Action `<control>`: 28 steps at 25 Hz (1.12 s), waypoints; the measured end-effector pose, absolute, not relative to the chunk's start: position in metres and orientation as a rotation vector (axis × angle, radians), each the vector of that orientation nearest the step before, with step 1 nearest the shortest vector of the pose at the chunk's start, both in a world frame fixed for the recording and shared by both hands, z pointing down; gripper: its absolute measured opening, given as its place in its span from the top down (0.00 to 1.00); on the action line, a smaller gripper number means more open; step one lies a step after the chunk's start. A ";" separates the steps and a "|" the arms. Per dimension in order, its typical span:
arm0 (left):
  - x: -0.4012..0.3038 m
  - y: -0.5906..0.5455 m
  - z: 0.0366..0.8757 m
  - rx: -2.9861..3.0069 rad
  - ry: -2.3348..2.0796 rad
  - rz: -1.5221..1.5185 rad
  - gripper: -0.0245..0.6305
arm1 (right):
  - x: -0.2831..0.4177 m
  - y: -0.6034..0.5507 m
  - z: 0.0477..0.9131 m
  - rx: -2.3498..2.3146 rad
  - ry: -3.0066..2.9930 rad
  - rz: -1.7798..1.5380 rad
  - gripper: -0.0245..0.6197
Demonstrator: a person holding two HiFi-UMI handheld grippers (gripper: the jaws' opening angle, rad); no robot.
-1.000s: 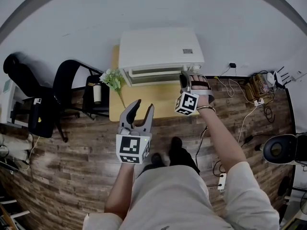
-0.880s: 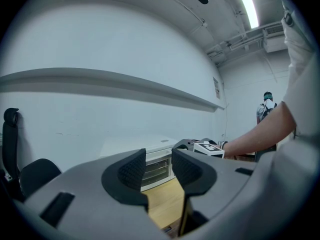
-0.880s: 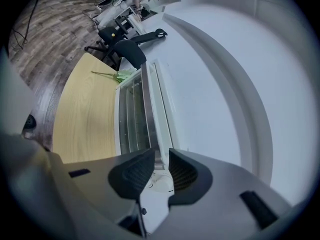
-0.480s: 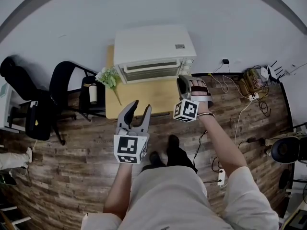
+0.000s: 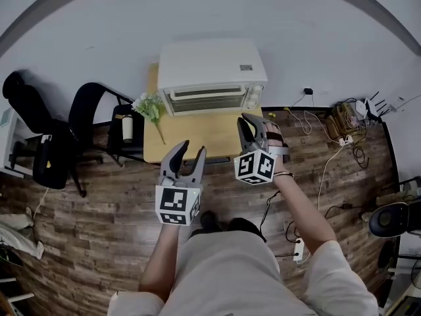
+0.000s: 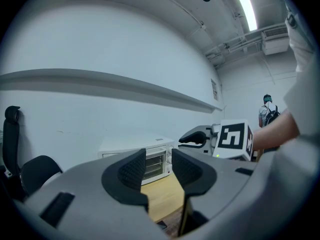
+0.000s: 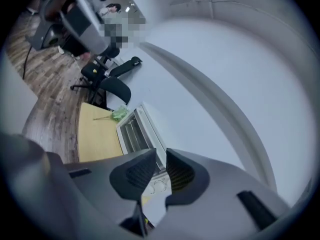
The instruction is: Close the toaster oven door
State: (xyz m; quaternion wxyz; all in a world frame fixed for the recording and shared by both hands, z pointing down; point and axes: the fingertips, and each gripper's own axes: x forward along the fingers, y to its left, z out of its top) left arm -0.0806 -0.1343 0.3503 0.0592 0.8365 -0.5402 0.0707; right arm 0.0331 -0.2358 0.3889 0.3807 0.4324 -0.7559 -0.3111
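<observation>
The white toaster oven stands at the back of a wooden table, its glass door upright and closed against the front. My right gripper hovers over the table's right front, a little back from the oven's knob side. Its jaws have just been closing, a gap remains and nothing is between them. In the right gripper view the oven lies ahead beyond the gripper. My left gripper hangs open and empty off the table's front edge, and its own view shows the oven past its jaws.
A green flower sprig lies on the table's left end. Two black chairs and a bottle stand to the left. Cables and plugs lie on the wood floor at the right. A white wall runs behind the oven.
My right gripper has drawn back from the oven's right front corner toward me, risen and rolled. The left gripper has shifted only slightly.
</observation>
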 end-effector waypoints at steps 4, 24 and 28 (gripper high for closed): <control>-0.074 -0.133 0.348 2.536 -1.643 0.223 0.74 | 0.027 -0.214 0.371 1.131 -2.097 -0.666 0.87; -0.005 -0.073 0.338 2.495 -1.688 0.262 0.78 | 0.076 -0.105 0.337 1.139 -2.550 -0.116 0.89; 0.006 -0.054 0.338 2.472 -1.711 0.263 0.81 | 0.089 -0.086 0.339 1.125 -2.606 -0.045 0.89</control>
